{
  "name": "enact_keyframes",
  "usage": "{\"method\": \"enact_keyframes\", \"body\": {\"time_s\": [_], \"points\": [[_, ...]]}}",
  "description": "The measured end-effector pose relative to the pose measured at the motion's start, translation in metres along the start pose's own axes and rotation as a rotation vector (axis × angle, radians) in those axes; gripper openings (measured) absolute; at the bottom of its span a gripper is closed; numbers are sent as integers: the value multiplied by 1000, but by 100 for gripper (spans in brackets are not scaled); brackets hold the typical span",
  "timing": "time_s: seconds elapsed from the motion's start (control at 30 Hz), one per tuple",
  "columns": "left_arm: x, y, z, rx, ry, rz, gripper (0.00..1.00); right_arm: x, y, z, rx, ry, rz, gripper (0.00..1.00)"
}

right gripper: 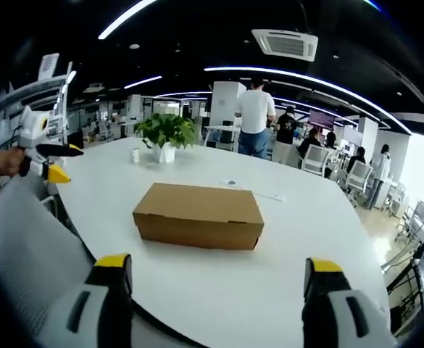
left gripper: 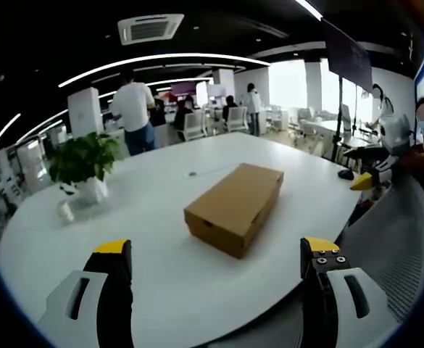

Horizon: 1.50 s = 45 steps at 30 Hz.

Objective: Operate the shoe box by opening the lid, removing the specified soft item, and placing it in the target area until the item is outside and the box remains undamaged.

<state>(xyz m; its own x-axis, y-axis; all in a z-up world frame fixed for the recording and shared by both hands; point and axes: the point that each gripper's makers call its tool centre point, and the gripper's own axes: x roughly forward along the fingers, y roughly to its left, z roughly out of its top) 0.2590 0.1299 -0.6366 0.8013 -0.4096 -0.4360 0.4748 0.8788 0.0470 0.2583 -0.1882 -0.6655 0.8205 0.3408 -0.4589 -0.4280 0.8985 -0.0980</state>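
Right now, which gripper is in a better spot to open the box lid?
Probably the right gripper: it faces a long side of the closed shoe box squarely. The left gripper meets a corner. Both are open, apart from it.

Plain brown rectangular cardboard shoe box [left gripper: 235,206] [right gripper: 198,215]: lid fully closed, resting flat on the white tabletop [left gripper: 161,217] [right gripper: 219,283], near its middle. No visible damage on the faces seen.

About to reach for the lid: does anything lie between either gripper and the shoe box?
Nothing visible: bare white table separates both open grippers from the closed shoe box. The potted plant stands off to one side.
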Motion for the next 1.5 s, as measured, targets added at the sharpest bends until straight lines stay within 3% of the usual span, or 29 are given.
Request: {"method": "enact_keyframes", "body": {"time_s": [0.2, 0.37, 0.6, 0.87, 0.97, 1.13, 1.3, 1.4, 1.5], "points": [[13, 3, 9, -34, -6, -4, 100, 11, -7, 20, -20, -45, 29, 98], [33, -2, 12, -16, 10, -19, 100, 22, -15, 33, -46, -80, 58, 95], [50, -13, 26, 10, -9, -41, 100, 39, -27, 37, -118, -80, 102, 94], [69, -23, 28, -13, 1, -84, 100, 58, -38, 49, -162, -99, 154, 94], [74, -27, 33, 38, 2, -75, 100, 68, -49, 49, -161, -97, 160, 93], [83, -30, 31, 32, 14, -86, 100, 83, -63, 46, -157, -85, 175, 92], [97, -36, 27, -4, 30, -106, 100, 98, -66, 41, -182, -73, 221, 88], [104, -35, 29, 39, 25, -89, 100, 105, -69, 40, -189, -78, 227, 83], [109, -33, 33, 48, 17, -84, 100, 112, -66, 37, -156, -71, 265, 86]]}}
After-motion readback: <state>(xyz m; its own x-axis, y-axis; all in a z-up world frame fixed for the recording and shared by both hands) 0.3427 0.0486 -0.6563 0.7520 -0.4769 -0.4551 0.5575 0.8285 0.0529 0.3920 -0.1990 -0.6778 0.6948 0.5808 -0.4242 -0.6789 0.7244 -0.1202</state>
